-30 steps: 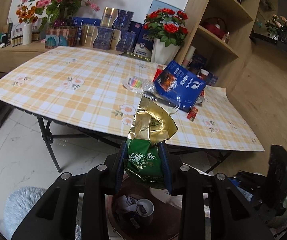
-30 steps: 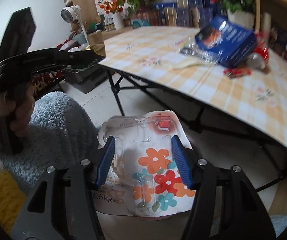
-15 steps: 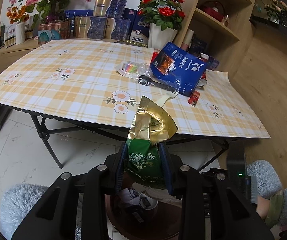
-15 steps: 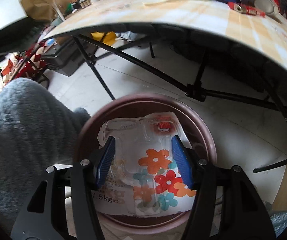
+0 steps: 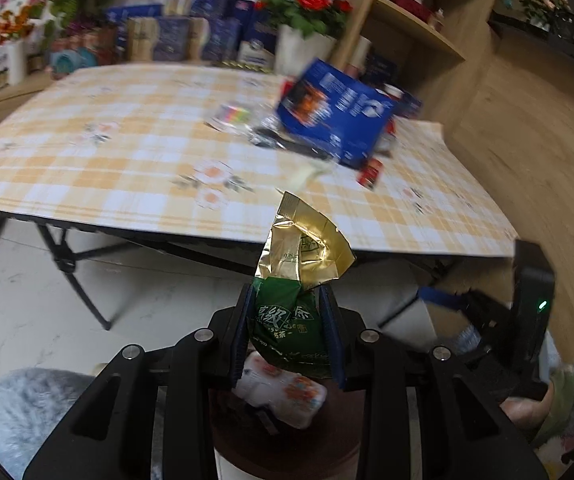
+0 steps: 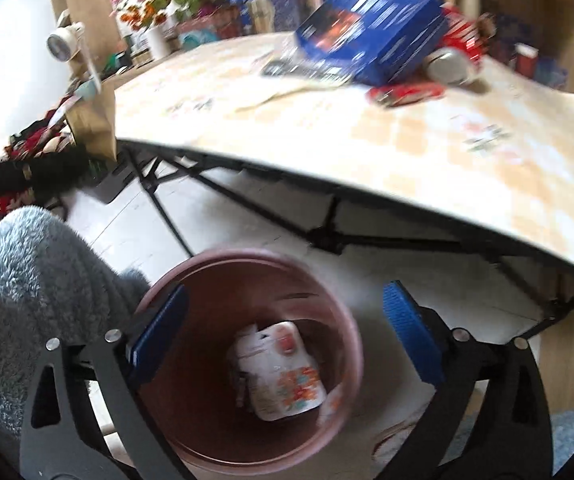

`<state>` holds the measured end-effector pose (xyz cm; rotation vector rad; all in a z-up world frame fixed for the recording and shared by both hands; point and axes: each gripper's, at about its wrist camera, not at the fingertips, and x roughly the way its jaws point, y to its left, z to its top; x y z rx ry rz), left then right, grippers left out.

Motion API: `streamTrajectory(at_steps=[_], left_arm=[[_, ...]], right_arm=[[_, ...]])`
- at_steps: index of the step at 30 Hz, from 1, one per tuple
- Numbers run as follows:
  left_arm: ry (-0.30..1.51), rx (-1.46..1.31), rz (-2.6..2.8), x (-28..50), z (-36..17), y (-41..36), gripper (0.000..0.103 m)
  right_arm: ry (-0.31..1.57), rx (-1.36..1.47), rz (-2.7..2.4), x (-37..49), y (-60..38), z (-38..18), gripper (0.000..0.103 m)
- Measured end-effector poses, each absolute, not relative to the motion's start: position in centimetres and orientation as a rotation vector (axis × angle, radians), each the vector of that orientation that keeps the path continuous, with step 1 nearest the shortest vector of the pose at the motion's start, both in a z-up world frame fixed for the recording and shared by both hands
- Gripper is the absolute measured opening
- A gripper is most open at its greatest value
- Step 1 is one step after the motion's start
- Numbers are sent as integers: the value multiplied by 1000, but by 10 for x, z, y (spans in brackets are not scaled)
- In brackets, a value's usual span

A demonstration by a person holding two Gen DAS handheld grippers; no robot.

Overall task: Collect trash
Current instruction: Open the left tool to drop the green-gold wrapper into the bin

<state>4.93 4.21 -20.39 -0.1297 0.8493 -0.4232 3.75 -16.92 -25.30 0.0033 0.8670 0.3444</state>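
My left gripper (image 5: 287, 304) is shut on a green and gold tea packet (image 5: 291, 320), held above the brown bin (image 5: 283, 440). The packet's gold top (image 5: 307, 248) sticks up crumpled past the pads. My right gripper (image 6: 283, 312) hangs over the brown bin (image 6: 243, 276) with its jaws opening wide and nothing between them. A white flowered bag (image 6: 283, 372) lies inside the bin, and it also shows as the white flowered bag (image 5: 283, 392) under the left gripper. On the checked table (image 5: 127, 152) lie a blue box (image 5: 339, 112) and small wrappers (image 5: 233, 114).
The table's black folding legs (image 6: 327, 236) stand just behind the bin. A fluffy grey sleeve (image 6: 35, 280) is at the left of the right wrist view. Wooden shelves (image 5: 419, 20) rise at the right. A red wrapper (image 6: 407, 94) and a can (image 6: 447, 66) lie near the blue box (image 6: 371, 44).
The right gripper opened and the flowered bag dropped into the bin. The left gripper carried the tea packet lower over the bin, still gripping it.
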Motion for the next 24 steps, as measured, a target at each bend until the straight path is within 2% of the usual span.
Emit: streamTrajectory(at_steps=[10,19,24], left_arm=[[1002,16,-484,57,-235,4,32],[1207,88,-469,69,-275,-10,33],[1244,31,-454,74,-283,-1,36]], right_arm=[[601,-3,100,12,-209,-198,97],[642,-29,81,23,-204,-210,97],[644,-67,93,19,-194,-213,97]])
